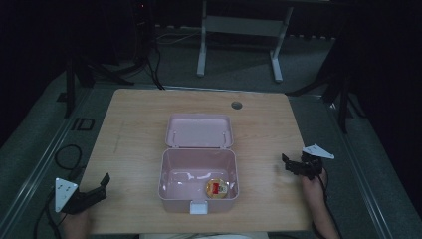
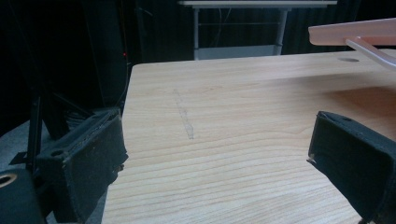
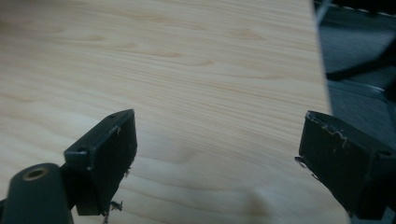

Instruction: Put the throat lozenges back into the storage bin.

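Both claws sit wide open and empty, left claw (image 1: 94,191) and right claw (image 1: 293,165) parked either side of the pink box (image 1: 198,186) mid-desk (image 1: 134,129). Lid's up, small round tub (image 1: 217,188) inside. Probably closing next: push the lid evenly, don't shove the box.

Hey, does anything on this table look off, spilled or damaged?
Nothing spilled or tipped. The pink box sits square with its lid open and a small round container inside. Only oddities: a faint grey scuff on the table, and frayed pads on the right gripper.
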Demonstrator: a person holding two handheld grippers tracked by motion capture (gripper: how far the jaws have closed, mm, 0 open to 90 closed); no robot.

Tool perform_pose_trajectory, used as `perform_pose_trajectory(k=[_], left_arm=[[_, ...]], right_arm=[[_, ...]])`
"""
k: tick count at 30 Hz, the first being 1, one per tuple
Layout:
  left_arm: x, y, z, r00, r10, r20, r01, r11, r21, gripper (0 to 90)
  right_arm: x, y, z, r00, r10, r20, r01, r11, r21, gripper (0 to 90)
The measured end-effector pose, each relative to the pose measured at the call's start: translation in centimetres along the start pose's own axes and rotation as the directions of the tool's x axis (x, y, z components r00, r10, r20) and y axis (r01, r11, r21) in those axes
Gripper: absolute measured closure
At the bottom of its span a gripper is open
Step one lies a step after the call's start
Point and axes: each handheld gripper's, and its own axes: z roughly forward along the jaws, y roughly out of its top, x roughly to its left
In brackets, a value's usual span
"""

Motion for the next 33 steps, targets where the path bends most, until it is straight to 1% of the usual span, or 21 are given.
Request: perform_pose_trajectory(k=[1, 4, 5, 8, 13, 15, 17, 19, 21, 23, 25, 26, 33], left_arm=[[0.0, 0.0, 0.0, 1.0000, 0.000, 0.000, 0.000, 1.0000, 0.000, 4.2], [0.0, 0.0, 0.0, 1.0000, 0.000, 0.001, 0.000, 1.0000, 0.001, 4.3], [0.0, 0.0, 0.0, 1.0000, 0.000, 0.001, 0.000, 1.0000, 0.001, 4.2], [0.0, 0.0, 0.0, 1.0000, -0.001, 0.001, 0.001, 1.0000, 0.000, 4.2], [0.1, 0.0, 0.0, 1.0000, -0.004, 0.004, 0.004, 1.0000, -0.002, 4.2], [0.1, 0.0, 0.0, 1.0000, -0.005, 0.006, 0.005, 1.0000, -0.004, 4.2], [0.1, 0.0, 0.0, 1.0000, -0.005, 0.006, 0.005, 1.0000, -0.003, 4.2], [0.1, 0.0, 0.0, 1.0000, -0.005, 0.007, 0.005, 1.0000, -0.003, 4.2], [0.1, 0.0, 0.0, 1.0000, -0.006, 0.007, 0.006, 1.0000, -0.003, 4.2], [0.1, 0.0, 0.0, 1.0000, -0.007, 0.006, 0.007, 1.0000, -0.004, 4.2], [0.1, 0.0, 0.0, 1.0000, -0.007, 0.005, 0.007, 1.0000, -0.002, 4.2], [0.1, 0.0, 0.0, 1.0000, -0.007, 0.005, 0.007, 1.0000, -0.001, 4.3], [0.1, 0.0, 0.0, 1.0000, -0.007, 0.006, 0.007, 1.0000, -0.002, 4.2]], right_arm=[[-0.1, -0.1, -0.1, 0.9997, 0.011, 0.023, -0.010, 1.000, -0.005, 11.2], [-0.6, -0.2, -0.2, 0.9988, 0.041, 0.028, -0.041, 0.999, -0.008, 11.2], [-0.7, -0.3, -0.3, 0.9987, 0.044, 0.027, -0.044, 0.999, -0.014, 11.2], [-0.9, -0.5, -0.4, 0.9985, 0.050, 0.021, -0.049, 0.998, -0.027, 11.2], [-1.3, -0.6, -0.6, 0.9955, 0.094, -0.010, -0.095, 0.994, -0.062, 11.2], [-1.5, -0.6, -0.6, 0.9937, 0.108, -0.029, -0.110, 0.992, -0.066, 11.2], [-1.5, -0.7, -0.5, 0.9937, 0.109, -0.027, -0.110, 0.992, -0.059, 11.2], [-1.4, -0.7, -0.3, 0.9946, 0.102, -0.021, -0.103, 0.994, -0.041, 11.2], [-1.2, -0.7, -0.1, 0.9967, 0.081, 0.002, -0.081, 0.996, -0.025, 11.2], [-1.0, -0.7, 0.0, 0.9978, 0.065, 0.008, -0.065, 0.998, -0.015, 11.2], [-0.8, -0.7, 0.1, 0.9984, 0.043, 0.036, -0.043, 0.999, -0.007, 11.2], [-0.8, -0.6, 0.1, 0.9988, 0.040, 0.030, -0.040, 0.999, -0.006, 11.2], [-0.7, -0.6, 0.3, 0.9990, 0.032, 0.030, -0.033, 0.999, 0.015, 11.2]])
